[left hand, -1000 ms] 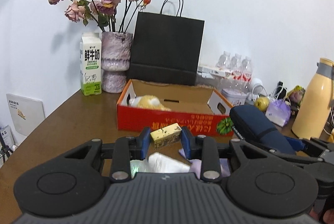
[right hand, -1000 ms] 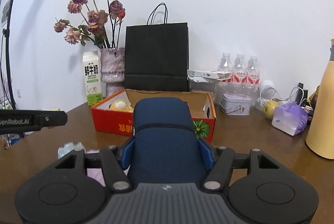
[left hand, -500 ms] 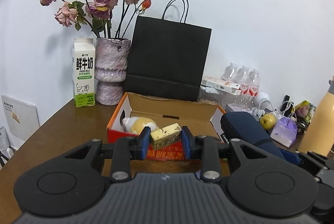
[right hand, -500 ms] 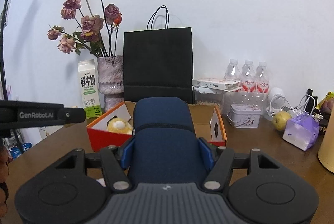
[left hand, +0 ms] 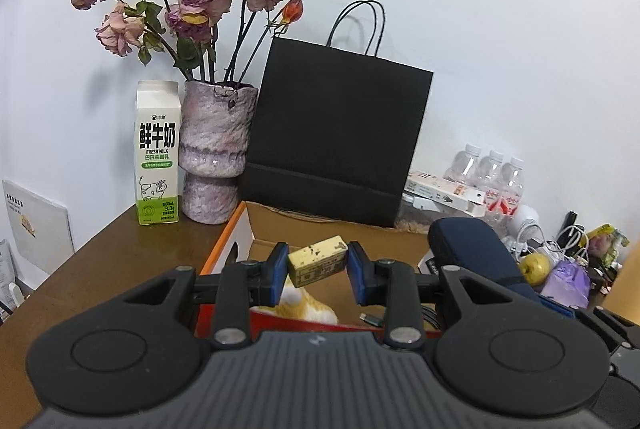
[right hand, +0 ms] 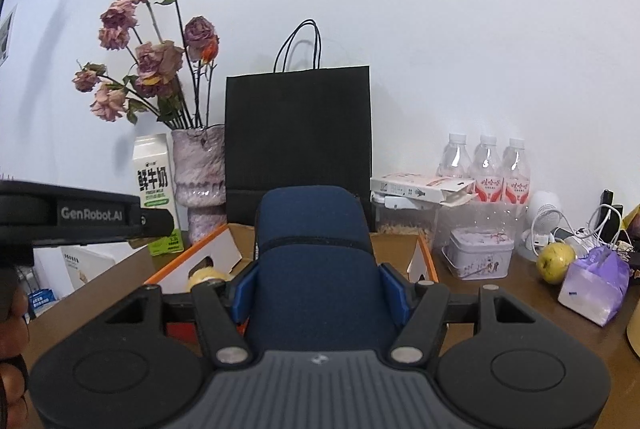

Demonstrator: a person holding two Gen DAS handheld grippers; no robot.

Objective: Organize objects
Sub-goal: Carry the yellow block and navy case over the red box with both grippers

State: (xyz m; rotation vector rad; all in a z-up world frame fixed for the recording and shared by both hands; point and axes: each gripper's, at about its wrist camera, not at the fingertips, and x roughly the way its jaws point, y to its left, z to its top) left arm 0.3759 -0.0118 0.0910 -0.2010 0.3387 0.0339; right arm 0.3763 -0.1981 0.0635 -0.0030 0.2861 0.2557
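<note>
My left gripper (left hand: pixel 317 267) is clamped on a small yellow block (left hand: pixel 318 261), long axis crosswise between the pads, right end tipped up, hovering over the orange cardboard box (left hand: pixel 224 249). My right gripper (right hand: pixel 320 291) grips a navy pouch (right hand: pixel 312 261), long axis pointing forward toward the box. Both grippers point slightly downward. Only the left view shows a plush toy (left hand: pixel 306 305) inside the box; only the right view shows a tin (right hand: pixel 478 257) on the worktop (right hand: pixel 500 305). Behind stands a black paper bag (left hand: pixel 336 145).
</note>
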